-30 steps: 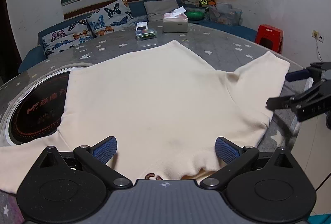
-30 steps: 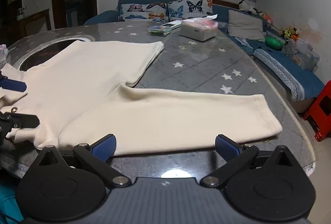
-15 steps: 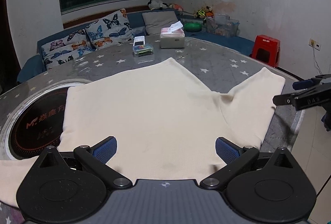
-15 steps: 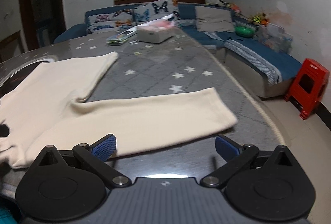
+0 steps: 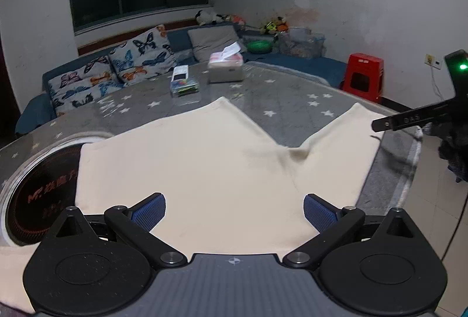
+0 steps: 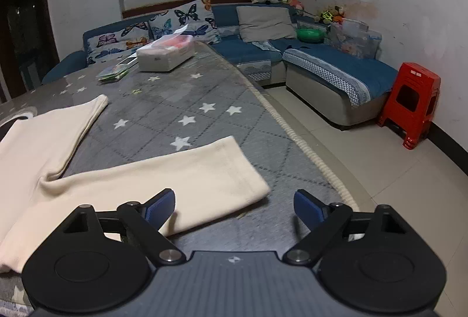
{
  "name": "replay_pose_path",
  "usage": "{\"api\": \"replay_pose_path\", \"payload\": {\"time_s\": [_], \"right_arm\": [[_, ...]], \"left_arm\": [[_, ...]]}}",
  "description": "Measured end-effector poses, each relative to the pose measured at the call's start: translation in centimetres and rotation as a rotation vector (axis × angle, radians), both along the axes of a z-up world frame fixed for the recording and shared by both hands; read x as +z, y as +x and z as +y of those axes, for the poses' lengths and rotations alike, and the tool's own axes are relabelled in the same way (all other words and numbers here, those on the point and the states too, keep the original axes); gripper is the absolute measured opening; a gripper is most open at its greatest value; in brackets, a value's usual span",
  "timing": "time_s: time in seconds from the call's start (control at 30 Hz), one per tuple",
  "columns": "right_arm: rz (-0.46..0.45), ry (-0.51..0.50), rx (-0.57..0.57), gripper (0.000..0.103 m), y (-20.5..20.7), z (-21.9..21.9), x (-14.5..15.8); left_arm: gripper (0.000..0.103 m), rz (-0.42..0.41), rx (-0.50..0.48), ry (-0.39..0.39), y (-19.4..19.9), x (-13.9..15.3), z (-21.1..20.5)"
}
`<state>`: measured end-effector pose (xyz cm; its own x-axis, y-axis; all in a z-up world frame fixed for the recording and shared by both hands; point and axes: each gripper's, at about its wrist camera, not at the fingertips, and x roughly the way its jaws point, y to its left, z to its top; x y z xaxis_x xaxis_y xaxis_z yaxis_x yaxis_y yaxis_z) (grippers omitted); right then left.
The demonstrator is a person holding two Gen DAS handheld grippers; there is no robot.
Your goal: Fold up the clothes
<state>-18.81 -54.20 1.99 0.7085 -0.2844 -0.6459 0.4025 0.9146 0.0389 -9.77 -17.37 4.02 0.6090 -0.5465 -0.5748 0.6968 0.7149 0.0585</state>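
Both grippers have pulled back and risen since a second ago: your left gripper (image 5: 234, 208) now sits higher over the collar end of the cream sweater (image 5: 190, 165), and your right gripper (image 6: 234, 207) has swung outward so its view takes in the sleeve cuff (image 6: 234, 170) and the floor beyond. Fingers on both are spread wide, holding nothing. Sweater lies flat on the grey star-print table cover (image 6: 204, 100), body spread, one sleeve angled out toward the table's edge on your right, the other sleeve trailing off at the left past the round dark inset (image 5: 38, 188). No fold shows in it. If a sleeve fold is what you go for, take the cuff at its very edge with the right pads, pinch both cloth layers, lift only enough to clear the table, and carry it across the body without dragging the shoulder seam; pin the body with the left so it does not creep. Containers: a tissue box (image 5: 225, 68) with a sheet sticking up from its slot, a clear flat case (image 5: 184, 83) with small coloured items inside, contents too small to name.
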Motion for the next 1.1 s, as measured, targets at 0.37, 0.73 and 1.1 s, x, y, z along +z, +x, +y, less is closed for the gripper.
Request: {"api": "replay_pose_path", "payload": {"time_s": [0.37, 0.73, 1.1], "right_arm": [[0.001, 0.025, -0.056, 0.073, -0.2, -1.7, -0.7], [0.032, 0.008, -0.033, 0.071, 1.3, -1.7, -1.0], [-0.008, 0.082, 0.01, 0.013, 1.4, -1.5, -0.7]], "left_arm": [[0.089, 0.028, -0.037, 0.009, 0.3, -0.4, -1.0], [0.078, 0.118, 0.016, -0.014, 3.8, -1.5, -0.3], [0.08, 0.104, -0.035, -0.013, 1.9, -2.1, -0.5]]}}
